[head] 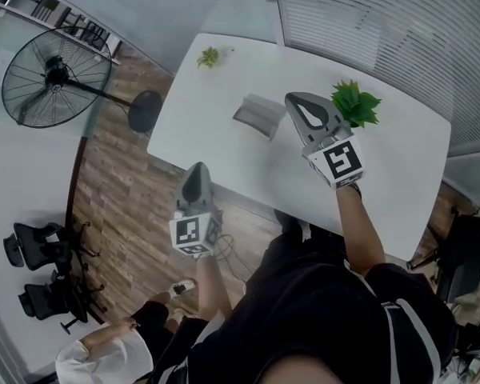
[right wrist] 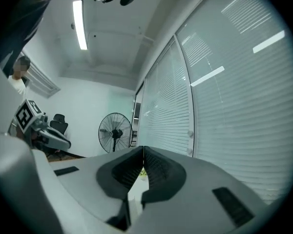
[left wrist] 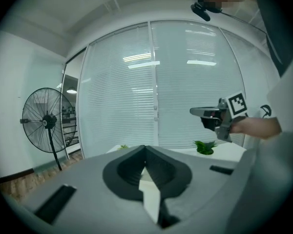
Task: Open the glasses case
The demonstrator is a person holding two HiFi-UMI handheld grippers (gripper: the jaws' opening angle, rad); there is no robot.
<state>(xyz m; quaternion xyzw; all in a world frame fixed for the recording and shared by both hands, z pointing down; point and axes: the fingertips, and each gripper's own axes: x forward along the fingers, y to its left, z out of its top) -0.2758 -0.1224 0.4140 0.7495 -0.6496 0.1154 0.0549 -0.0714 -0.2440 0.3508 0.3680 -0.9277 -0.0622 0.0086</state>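
Grey glasses case [head: 258, 115] is lying toward the desk's [head: 224, 160] left end, long axis seemingly running along the near edge. The right gripper [head: 292, 98] is hovering nearest, just right of it. The left gripper [head: 196, 168] is hanging over the near edge. Both grippers' fingers are clenching on nothing.

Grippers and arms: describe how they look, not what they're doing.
The left gripper and right gripper are grey, wedge-shaped shells tapering to dark ribbed fingers. Each carries a white cube with black square markers at its rear. The person wears a black short-sleeved top, white-striped at one sleeve.
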